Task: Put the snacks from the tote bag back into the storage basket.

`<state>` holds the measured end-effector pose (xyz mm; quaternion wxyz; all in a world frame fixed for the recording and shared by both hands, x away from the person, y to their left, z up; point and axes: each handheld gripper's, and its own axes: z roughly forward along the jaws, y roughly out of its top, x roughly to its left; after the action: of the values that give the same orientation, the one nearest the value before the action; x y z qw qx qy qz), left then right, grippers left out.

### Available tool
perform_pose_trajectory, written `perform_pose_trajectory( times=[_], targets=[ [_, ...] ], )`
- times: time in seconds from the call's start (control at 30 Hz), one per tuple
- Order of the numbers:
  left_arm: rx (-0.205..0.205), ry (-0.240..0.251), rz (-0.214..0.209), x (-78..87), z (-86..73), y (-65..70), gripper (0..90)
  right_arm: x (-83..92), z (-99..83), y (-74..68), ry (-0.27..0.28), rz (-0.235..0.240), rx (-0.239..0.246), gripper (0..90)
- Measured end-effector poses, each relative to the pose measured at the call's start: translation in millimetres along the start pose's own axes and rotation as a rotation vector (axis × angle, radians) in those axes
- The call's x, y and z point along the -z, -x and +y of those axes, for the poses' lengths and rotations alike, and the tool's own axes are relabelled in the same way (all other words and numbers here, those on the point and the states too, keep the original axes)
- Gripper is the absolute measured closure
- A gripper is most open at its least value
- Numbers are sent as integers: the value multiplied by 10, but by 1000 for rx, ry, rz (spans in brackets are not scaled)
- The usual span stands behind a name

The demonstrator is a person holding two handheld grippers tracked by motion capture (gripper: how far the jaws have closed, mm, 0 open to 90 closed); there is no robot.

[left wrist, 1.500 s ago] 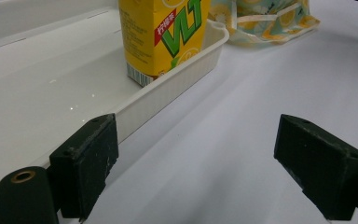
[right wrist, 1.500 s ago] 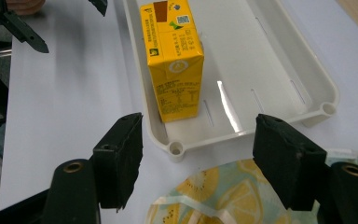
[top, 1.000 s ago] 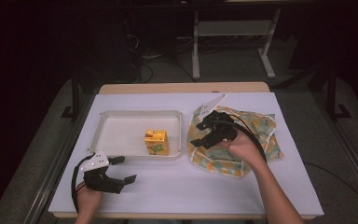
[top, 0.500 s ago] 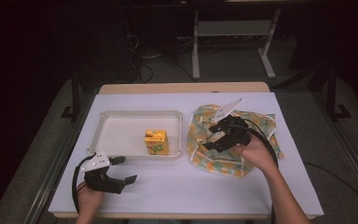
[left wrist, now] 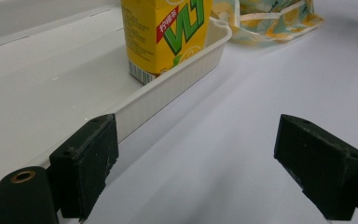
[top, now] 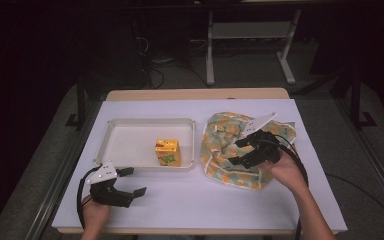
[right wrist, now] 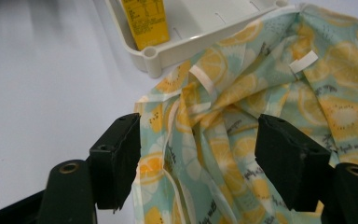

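Your high view is dim and soft: the table (top: 190, 210) is lit from above while the room behind falls into near black. Your gripper views are brighter, with soft shadows under the tray (left wrist: 177, 88) rim; the near black pads (right wrist: 116, 158) look slightly blurred.

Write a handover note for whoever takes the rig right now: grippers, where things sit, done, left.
Left gripper: open, nothing between its jaws, low over the white table in front of the shallow white plastic tray.
Right gripper: open, above the crumpled lemon-print fabric bag; its jaws have just been opening, pads either side of the folds, not gripping.
Yellow drink carton: upright in the tray's near right corner.
Done: nothing appears bagged yet.
Left: probably grip and open the bag, then deal with the carton.
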<state>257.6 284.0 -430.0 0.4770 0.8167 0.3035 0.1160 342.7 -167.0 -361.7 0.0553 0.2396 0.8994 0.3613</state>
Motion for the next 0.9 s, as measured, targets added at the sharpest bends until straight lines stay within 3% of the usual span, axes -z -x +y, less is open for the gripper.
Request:
perform_pose_trajectory(
  times=[0.53, 0.9],
  targets=[
    [-3, 17, -29, -13, -9, 1, 135, 129, -386, -102, 40, -14, -41, 290],
    [-24, 9, -42, -37, 0, 35, 135, 161, -743, -310, 103, -48, -46, 287]
  ],
)
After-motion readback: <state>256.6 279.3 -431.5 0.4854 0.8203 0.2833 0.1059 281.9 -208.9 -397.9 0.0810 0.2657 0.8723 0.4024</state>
